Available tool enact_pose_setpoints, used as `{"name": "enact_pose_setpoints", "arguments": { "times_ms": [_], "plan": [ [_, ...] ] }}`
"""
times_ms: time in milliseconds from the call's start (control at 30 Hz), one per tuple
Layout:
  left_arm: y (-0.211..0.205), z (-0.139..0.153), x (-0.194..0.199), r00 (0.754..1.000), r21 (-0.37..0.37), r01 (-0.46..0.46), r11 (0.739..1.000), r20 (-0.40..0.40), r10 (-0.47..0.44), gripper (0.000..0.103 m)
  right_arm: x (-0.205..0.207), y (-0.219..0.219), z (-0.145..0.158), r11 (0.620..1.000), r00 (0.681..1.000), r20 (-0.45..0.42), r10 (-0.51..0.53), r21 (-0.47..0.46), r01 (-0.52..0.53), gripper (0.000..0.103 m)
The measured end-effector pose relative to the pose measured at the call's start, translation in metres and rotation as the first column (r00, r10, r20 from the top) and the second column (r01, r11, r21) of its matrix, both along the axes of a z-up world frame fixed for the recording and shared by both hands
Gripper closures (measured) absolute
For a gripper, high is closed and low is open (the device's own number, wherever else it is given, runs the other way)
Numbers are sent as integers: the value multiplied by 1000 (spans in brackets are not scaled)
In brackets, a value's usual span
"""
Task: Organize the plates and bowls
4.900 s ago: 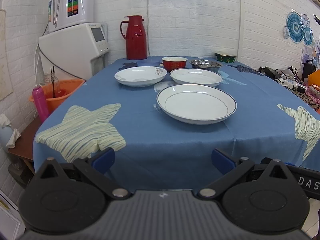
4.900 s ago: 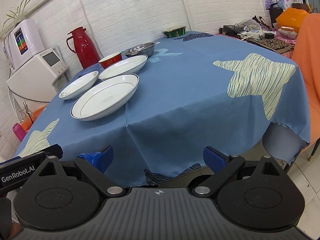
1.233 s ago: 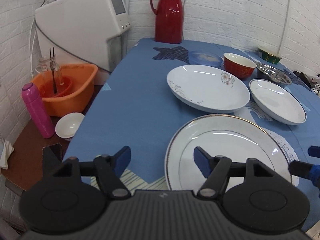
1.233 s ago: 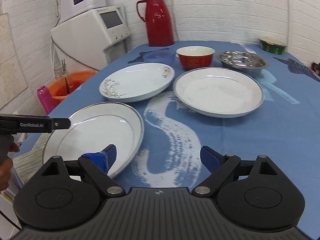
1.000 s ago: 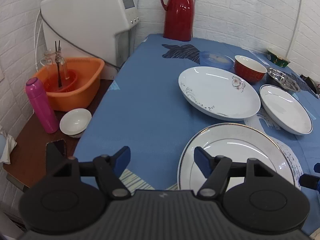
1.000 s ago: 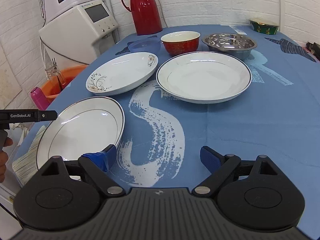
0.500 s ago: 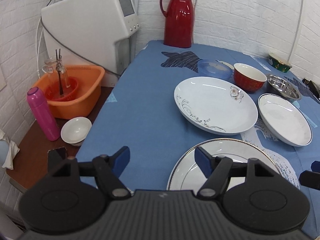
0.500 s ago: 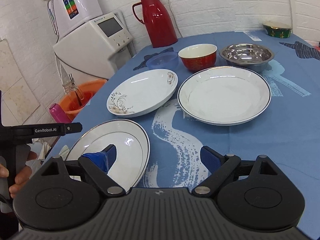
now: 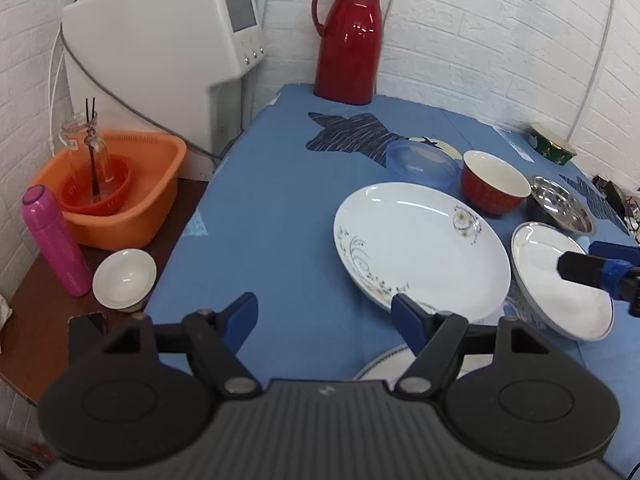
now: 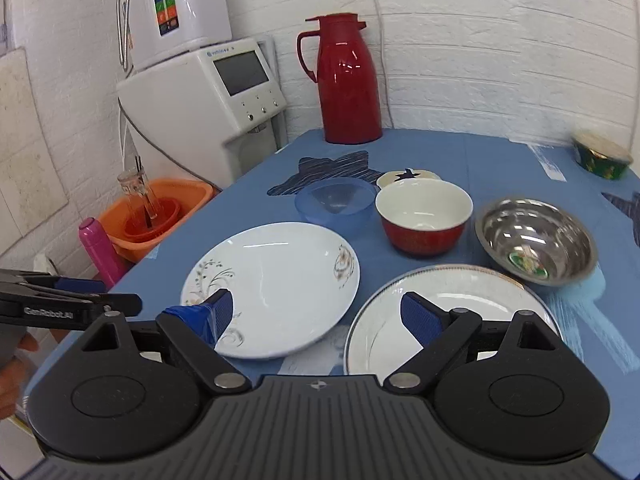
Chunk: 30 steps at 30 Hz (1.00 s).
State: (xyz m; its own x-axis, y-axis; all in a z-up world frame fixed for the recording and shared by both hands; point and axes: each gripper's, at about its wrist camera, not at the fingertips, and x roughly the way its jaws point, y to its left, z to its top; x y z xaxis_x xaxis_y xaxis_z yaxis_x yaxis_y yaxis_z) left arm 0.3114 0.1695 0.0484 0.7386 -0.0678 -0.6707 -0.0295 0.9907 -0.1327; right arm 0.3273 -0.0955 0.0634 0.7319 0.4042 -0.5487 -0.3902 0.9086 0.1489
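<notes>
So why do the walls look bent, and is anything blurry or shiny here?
Both views come through fisheye lenses, so the brick lines bow near the edges. In the right wrist view the steel bowl and green bowl smear with motion blur. In the left wrist view the red thermos and flowered plate show ceiling-light glare.

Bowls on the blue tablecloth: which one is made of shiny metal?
The steel bowl, rightmost of the three grouped bowls, beside the red bowl. The blue bowl is translucent plastic.

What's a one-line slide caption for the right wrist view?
Open right gripper above floral plate and rimmed plate; red bowl and steel bowl behind.
</notes>
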Motion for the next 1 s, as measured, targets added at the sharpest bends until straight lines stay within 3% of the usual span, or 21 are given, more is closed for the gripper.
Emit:
{"name": "enact_pose_setpoints", "arguments": {
  "times_ms": [233,433,533,733,1000],
  "plan": [
    [21,-11,58,997,-77,-29,997,-73,23,29,88,23,-28,999,990,-140,22,-36,-27,25],
    [21,-19,75,997,-55,-7,998,-80,2,29,112,46,-53,996,968,-243,65,-51,-80,25],
    [15,-23,83,996,-39,29,999,-89,-32,29,102,54,-55,994,963,-252,95,-19,-103,22],
    [6,-38,90,993,35,44,998,-109,-40,29,85,66,-53,994,969,-237,74,-65,-92,22],
    [12,-47,97,991,7,24,1000,-134,-23,29,77,73,-60,982,981,-146,126,-124,-144,21]
  ]
}}
